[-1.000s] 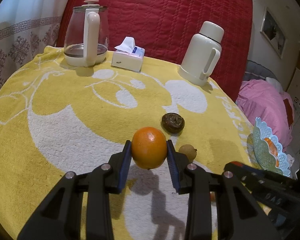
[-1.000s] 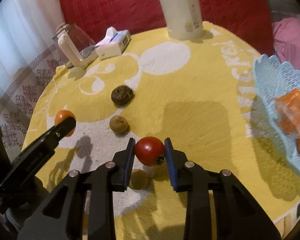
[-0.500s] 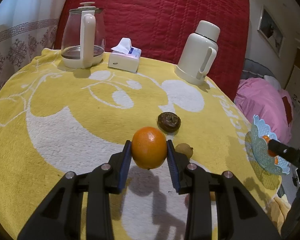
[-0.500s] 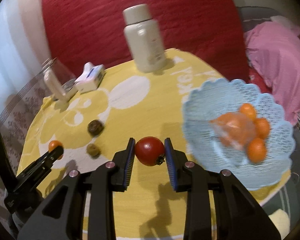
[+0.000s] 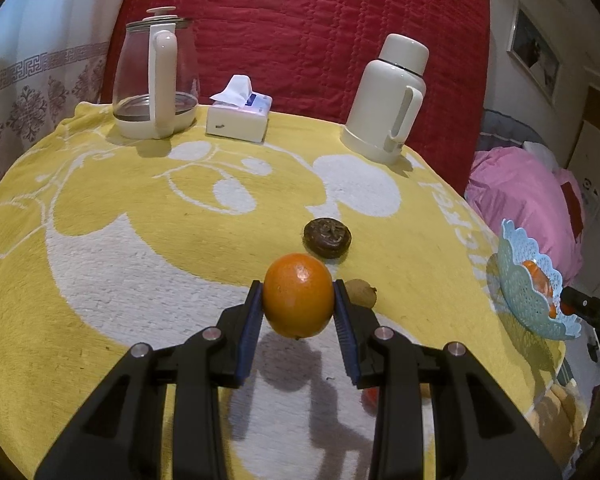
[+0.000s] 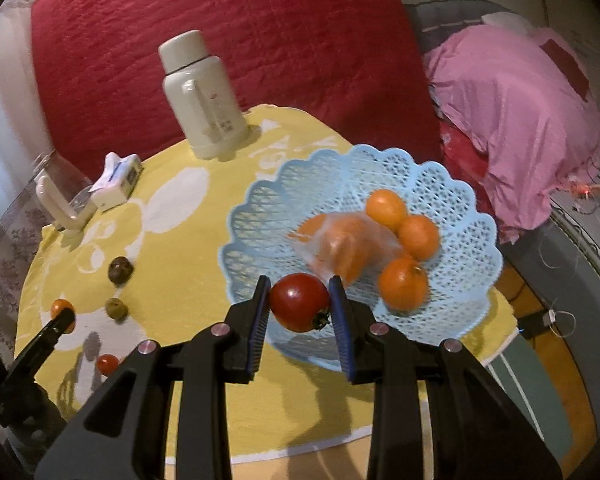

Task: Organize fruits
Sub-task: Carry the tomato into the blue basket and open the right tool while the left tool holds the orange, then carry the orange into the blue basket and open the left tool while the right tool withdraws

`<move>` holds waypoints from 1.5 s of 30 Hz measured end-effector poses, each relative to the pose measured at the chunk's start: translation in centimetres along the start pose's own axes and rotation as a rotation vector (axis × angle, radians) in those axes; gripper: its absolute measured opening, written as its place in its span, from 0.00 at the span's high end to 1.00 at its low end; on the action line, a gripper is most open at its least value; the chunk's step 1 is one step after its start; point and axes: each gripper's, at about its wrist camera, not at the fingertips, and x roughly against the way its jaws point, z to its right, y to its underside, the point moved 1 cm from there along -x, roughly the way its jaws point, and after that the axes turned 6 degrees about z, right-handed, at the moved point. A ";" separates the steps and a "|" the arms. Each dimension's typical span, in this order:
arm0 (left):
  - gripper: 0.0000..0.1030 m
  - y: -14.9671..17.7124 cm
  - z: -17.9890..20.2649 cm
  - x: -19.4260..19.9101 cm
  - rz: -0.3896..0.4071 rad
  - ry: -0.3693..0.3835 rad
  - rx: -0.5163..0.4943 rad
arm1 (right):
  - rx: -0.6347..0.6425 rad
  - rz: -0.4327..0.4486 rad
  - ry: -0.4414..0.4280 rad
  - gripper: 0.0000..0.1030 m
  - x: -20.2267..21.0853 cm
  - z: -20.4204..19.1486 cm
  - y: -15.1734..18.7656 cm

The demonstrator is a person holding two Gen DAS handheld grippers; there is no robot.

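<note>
Right gripper (image 6: 300, 308) squeezed shut on a red tomato (image 6: 299, 301), held up over the near rim of the blue basket (image 6: 472, 236). Inside the basket, three small oranges (image 6: 403, 283) and a bag of something orange (image 6: 346, 246), too blurry to name. Left of the basket, on the yellow cloth (image 5: 112, 240): left gripper (image 5: 298, 306) clamped on a big orange (image 5: 298, 295), lifted off the cloth. Just past that, a small tan fruit (image 5: 362, 292), then a dark wrinkled fruit (image 5: 327, 237). Far from the basket, at the back edge: white flask (image 5: 388, 100), tissue box (image 5: 239, 116), glass kettle (image 5: 154, 80).
</note>
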 end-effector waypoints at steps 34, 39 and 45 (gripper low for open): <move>0.66 -1.3 4.4 1.0 0.006 0.094 -0.034 | -0.029 0.088 0.029 0.51 3.2 4.4 1.6; 0.66 -2.0 8.2 1.4 0.026 0.149 -0.092 | -0.020 0.115 0.028 0.51 3.8 5.0 1.8; 0.66 -2.5 13.0 1.2 0.011 0.257 -0.137 | -0.023 0.130 0.016 0.51 4.1 5.6 1.9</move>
